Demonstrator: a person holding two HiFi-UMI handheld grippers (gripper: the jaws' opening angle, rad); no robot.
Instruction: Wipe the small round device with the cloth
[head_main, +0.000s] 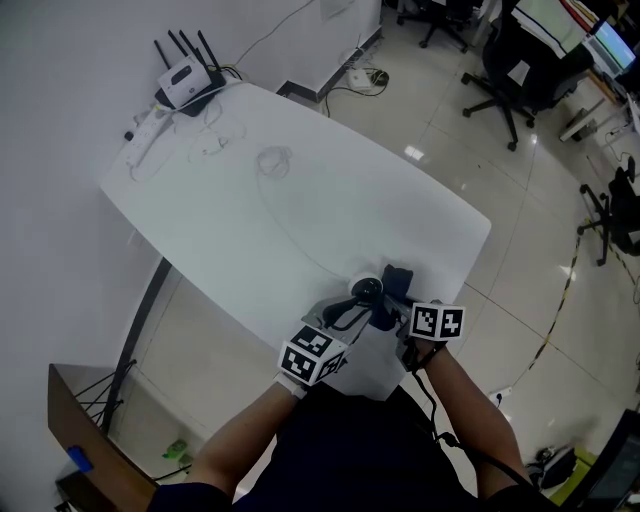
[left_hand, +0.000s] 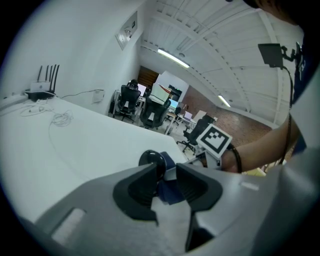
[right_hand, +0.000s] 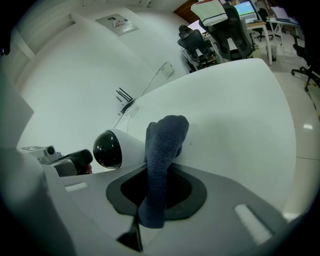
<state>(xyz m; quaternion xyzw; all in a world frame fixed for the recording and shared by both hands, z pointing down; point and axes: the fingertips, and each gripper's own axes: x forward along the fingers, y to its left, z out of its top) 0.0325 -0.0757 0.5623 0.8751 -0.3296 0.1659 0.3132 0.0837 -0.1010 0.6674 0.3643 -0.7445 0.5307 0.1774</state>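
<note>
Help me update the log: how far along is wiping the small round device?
Done: the cloth is picked up and clamped in the right gripper. In hand: its free end lies against the white shell of the small round device, beside the dark dome; the left gripper has its jaws at the device, grip unclear. Left: the wiping itself; no rubbed area can be told.

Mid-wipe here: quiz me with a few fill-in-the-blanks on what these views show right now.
1. The right gripper has its jaws shut on a dark blue ____.
2. The small round device is white with a glossy ____ dome.
3. At the far corner of the table stands a white, antenna-topped ____.

Missing words: cloth; black; router.
</note>
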